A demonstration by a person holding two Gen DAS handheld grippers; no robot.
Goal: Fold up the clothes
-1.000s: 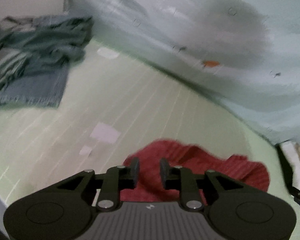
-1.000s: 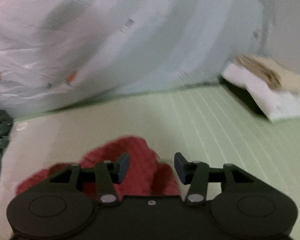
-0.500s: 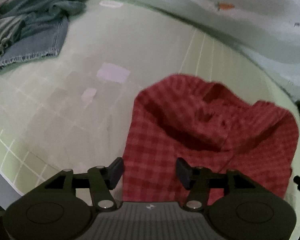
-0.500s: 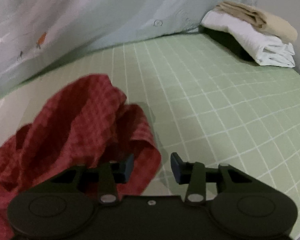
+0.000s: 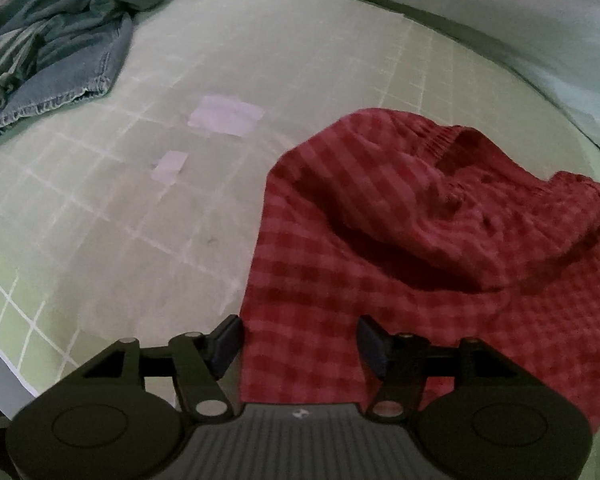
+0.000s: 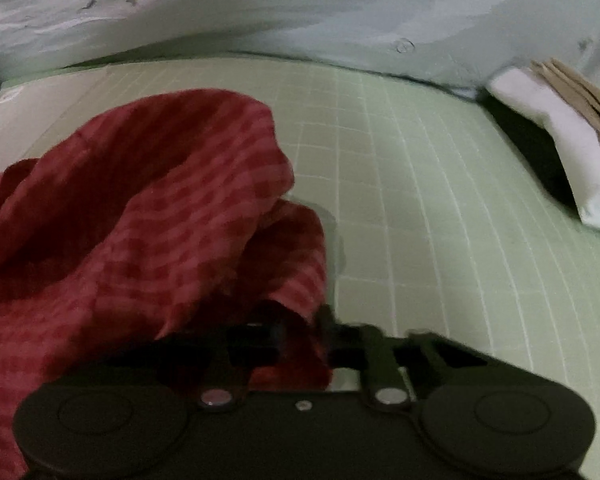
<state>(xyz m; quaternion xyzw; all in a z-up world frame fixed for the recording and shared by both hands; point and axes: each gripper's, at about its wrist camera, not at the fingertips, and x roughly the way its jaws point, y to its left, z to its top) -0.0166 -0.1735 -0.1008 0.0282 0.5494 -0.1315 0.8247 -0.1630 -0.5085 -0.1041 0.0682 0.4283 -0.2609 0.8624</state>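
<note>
A red checked garment [image 5: 420, 248] lies crumpled on the green grid mat [image 5: 100, 220]. My left gripper [image 5: 300, 344] is open, its fingers straddling the garment's near left edge just above the cloth. In the right wrist view the same garment [image 6: 148, 216] is bunched up at left. My right gripper [image 6: 304, 332] is shut on the garment's near right corner, and the cloth partly hides the left finger.
A heap of blue denim and grey-green clothes [image 5: 52, 40] lies at the mat's far left. Folded white and beige clothes [image 6: 560, 120] are stacked at the far right. A pale sheet with a carrot print [image 6: 300, 8] rises behind the mat. Two pale patches [image 5: 224, 114] mark the mat.
Both grippers dropped toward the garment. The left gripper opened wide over its near edge. The right gripper closed from open onto the garment's right corner.
</note>
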